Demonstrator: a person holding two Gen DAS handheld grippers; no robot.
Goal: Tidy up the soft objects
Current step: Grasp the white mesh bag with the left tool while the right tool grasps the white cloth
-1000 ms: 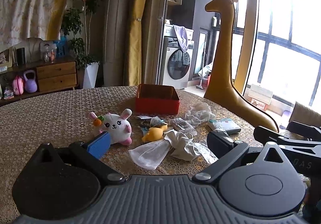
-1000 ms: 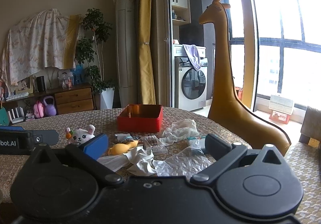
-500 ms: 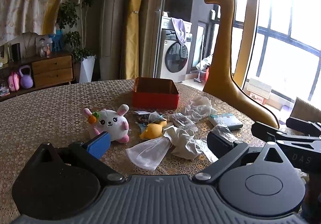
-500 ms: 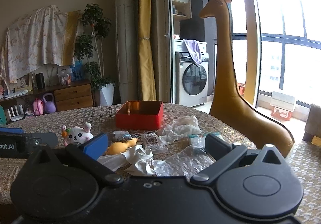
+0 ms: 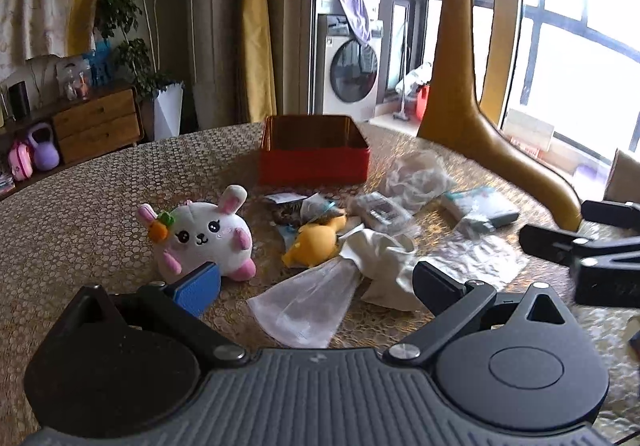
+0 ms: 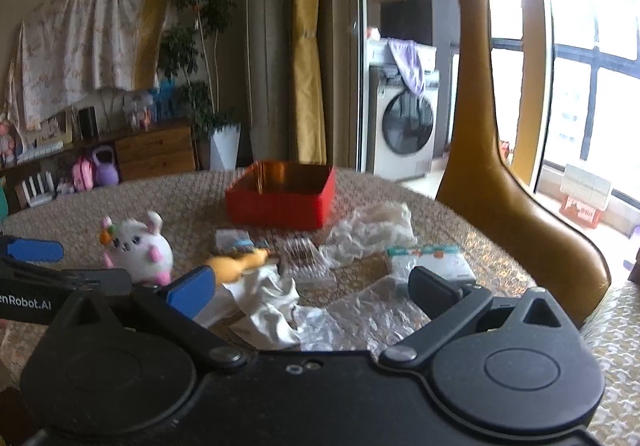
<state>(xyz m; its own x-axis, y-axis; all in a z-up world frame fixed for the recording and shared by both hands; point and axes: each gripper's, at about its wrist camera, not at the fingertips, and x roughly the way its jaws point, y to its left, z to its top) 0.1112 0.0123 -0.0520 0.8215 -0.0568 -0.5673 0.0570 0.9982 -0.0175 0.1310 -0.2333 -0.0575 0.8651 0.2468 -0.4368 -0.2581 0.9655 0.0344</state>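
Observation:
A white plush bunny (image 5: 204, 236) with pink ears and a small carrot lies on the round table, just beyond the blue pad of my left gripper (image 5: 316, 286). That gripper is open and holds nothing. A yellow soft toy (image 5: 316, 244) lies beside a crumpled white cloth (image 5: 380, 258) and a clear bag (image 5: 308, 304). An open red box (image 5: 314, 154) stands behind them. My right gripper (image 6: 312, 286) is open too and hovers over the cloth (image 6: 272, 306); from there the bunny (image 6: 138, 246), the yellow toy (image 6: 236, 264) and the red box (image 6: 280, 198) show as well.
Plastic wrappers (image 5: 416, 178), a clear packet (image 5: 380, 210) and a tissue pack (image 5: 484, 206) are scattered to the right of the toys. A tall brown giraffe figure (image 5: 456, 86) stands at the table's right edge. The other gripper's black body (image 5: 592, 250) shows at the right.
Both grippers have moved forward and lower toward the pile, so the bunny, toy and cloth look larger. The objects on the table have not moved.

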